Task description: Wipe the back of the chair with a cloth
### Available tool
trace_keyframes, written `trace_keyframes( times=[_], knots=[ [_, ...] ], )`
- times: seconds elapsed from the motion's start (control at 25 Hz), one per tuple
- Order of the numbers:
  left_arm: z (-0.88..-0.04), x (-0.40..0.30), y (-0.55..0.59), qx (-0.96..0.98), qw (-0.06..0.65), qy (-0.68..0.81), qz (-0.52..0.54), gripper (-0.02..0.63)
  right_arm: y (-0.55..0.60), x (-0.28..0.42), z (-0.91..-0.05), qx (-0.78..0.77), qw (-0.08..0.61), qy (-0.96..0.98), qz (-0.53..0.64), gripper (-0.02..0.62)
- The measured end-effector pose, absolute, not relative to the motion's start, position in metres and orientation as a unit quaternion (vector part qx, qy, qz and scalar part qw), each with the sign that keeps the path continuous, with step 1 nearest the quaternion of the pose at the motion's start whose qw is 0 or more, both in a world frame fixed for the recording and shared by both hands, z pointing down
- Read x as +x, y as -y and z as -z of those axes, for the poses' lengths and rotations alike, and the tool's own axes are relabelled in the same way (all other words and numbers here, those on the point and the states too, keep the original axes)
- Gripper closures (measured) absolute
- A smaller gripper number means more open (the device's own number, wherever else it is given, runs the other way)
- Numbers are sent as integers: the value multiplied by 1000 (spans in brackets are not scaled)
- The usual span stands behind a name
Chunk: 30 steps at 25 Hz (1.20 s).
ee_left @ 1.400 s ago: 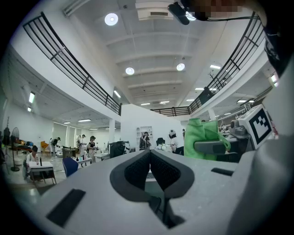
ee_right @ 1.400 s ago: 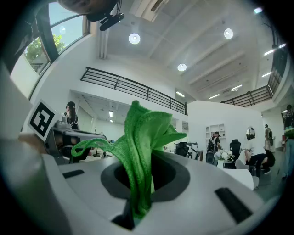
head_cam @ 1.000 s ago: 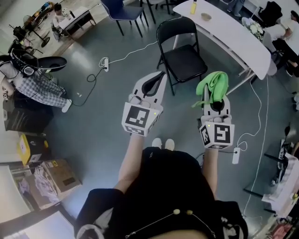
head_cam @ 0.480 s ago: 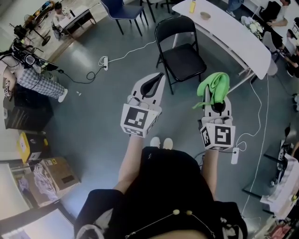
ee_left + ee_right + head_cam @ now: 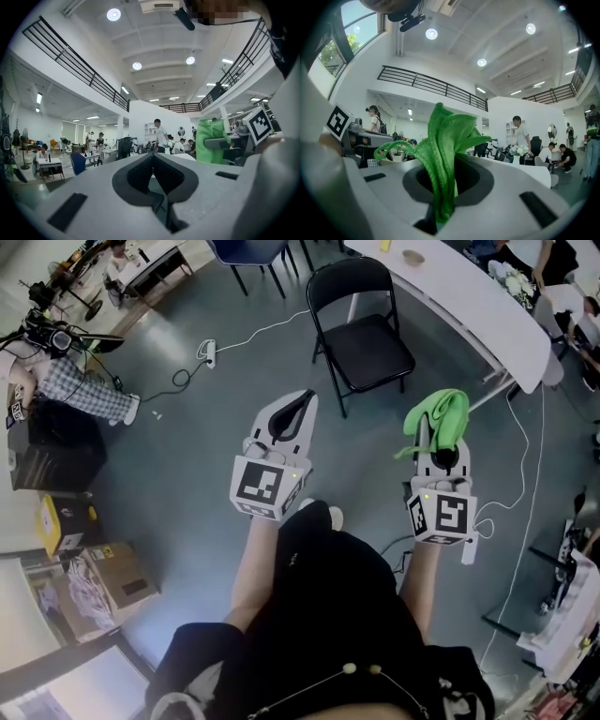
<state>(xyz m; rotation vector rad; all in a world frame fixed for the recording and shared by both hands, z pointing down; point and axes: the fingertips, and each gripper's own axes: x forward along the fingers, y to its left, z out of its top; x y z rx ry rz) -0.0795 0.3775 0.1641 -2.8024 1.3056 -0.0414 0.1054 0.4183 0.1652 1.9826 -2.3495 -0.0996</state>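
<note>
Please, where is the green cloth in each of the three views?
Head view: the green fabric cloth is right of centre, in the right hand-held gripper.
Left gripper view: cloth at right, mid-height.
Right gripper view: cloth at centre, clamped between the jaws.
Shared landmark: the right hand-held gripper holding it.

Bright ceiling lamps, fisheye-warped edges, sharp focus
</note>
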Motion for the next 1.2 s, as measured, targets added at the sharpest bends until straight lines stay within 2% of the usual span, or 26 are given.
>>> trace_keyframes(
  times=[0.52,1.2],
  knots=[
    [-159,-67,-317,-900,37,-434,-13,601,-361,133,-175,653,42,755,27,551],
    [-166,-64,-121,-907,22,-421,-24,601,-170,136,-187,667,67,742,20,551]
  ],
)
